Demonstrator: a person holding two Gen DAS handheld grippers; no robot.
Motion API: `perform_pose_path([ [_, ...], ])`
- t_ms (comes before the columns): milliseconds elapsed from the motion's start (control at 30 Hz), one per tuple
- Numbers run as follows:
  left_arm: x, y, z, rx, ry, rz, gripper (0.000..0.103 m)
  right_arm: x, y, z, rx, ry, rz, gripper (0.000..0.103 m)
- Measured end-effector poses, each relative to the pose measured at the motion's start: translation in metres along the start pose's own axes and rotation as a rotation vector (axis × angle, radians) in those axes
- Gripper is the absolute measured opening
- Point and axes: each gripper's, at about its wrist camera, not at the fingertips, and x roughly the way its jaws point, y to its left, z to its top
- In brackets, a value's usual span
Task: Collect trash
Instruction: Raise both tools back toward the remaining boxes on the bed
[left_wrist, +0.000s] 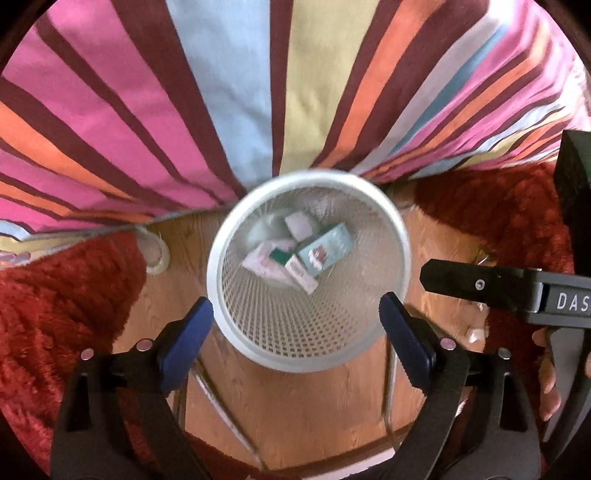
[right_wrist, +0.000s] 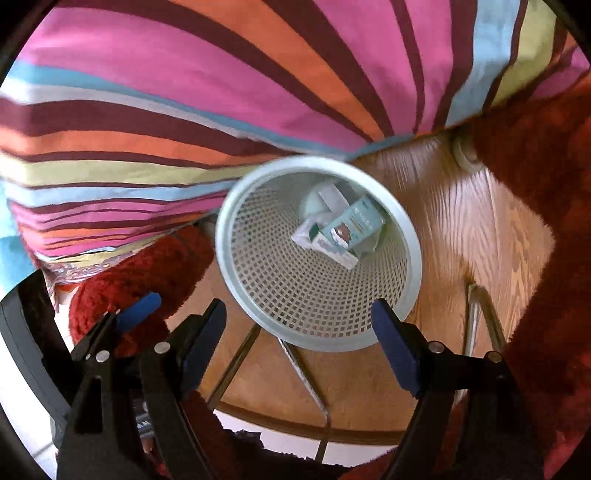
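Trash (left_wrist: 295, 254) lies in the mesh bin (left_wrist: 258, 325), both grippers spread.

The only legible lettering is "DAS" in pale capitals on a grey plate on the side of the right gripper (left_wrist: 428, 275), at the right edge of the left wrist view; the frame edge cuts the word off there. The boxes (left_wrist: 325, 249) lying in the mesh bin (left_wrist: 295, 325) at centre frame carry printing, but it is too blurred to read in either view.
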Motion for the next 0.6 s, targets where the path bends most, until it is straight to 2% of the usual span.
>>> perform_pose_path([
  [167,-0.03,0.001,-0.002,-0.004,-0.093,-0.027,0.089,-0.034,0.012,-0.008,-0.078,-0.106,0.012,0.076],
  [267,-0.049,0.003,-0.004,0.0,-0.158,-0.044,0.094,-0.063,0.02,-0.012,-0.136,-0.231,0.015,0.076],
  [400,-0.076,0.003,-0.003,0.008,-0.251,-0.053,0.094,-0.103,0.032,-0.012,-0.214,-0.402,0.021,0.077],
  [500,-0.097,0.004,0.001,0.0,-0.32,-0.06,0.094,-0.128,0.037,-0.008,-0.26,-0.505,0.01,0.086],
  [600,-0.116,0.003,0.009,0.01,-0.394,-0.062,0.094,-0.148,0.04,0.001,-0.294,-0.589,-0.008,0.088],
])
